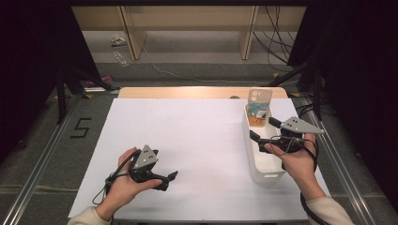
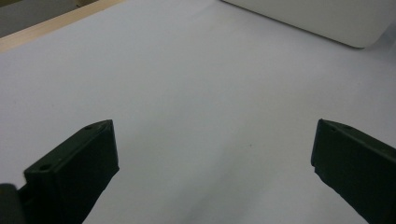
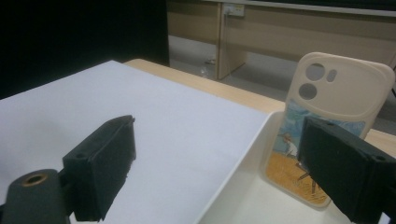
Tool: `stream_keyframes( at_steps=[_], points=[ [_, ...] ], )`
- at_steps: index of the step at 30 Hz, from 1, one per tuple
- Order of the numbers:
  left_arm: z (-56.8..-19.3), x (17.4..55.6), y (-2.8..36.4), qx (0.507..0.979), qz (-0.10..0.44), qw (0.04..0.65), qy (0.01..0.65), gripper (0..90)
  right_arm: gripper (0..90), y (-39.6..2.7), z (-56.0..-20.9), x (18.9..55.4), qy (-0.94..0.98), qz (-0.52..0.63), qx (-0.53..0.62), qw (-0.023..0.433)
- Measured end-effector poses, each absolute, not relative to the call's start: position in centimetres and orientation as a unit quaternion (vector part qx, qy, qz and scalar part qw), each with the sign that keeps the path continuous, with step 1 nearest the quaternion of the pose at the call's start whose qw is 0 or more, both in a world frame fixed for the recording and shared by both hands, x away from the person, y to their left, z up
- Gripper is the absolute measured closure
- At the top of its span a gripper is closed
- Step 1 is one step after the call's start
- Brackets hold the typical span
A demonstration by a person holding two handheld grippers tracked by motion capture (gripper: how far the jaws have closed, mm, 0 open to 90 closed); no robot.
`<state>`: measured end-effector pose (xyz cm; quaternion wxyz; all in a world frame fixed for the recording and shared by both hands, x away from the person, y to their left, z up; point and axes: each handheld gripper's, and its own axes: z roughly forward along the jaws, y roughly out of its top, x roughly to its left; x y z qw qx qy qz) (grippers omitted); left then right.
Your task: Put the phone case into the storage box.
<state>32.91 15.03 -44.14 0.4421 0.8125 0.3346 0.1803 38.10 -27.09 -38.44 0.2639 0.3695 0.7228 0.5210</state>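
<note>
Right gripper (image 1: 263, 130) jaws spread, empty, near phone case (image 1: 259, 108) upright in white bin (image 1: 270, 176); case likely light, flexible, slick; pinch its top edge; left gripper (image 1: 170, 180) spread, idle.

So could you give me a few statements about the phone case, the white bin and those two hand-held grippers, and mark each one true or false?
1. The phone case stands upright at the far end of the white bin. True.
2. The right hand-held gripper is clamped on the phone case. False: its jaws are open, and the case is beyond them.
3. The left hand-held gripper is open over the bare white table sheet. True.
4. The bin sits at the person's left. False: it sits at the right side of the table.
</note>
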Motion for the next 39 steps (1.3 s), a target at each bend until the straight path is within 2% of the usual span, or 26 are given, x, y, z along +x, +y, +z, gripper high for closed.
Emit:
stream_keyframes(
  at_steps=[39],
  points=[
    [-44.2, 32.3, 15.3, 0.815, 0.181, 0.442, 0.330, 0.0, 12.4, -28.3, -41.2, 34.2, 0.741, 0.524, 0.346, 0.238]
  ],
)
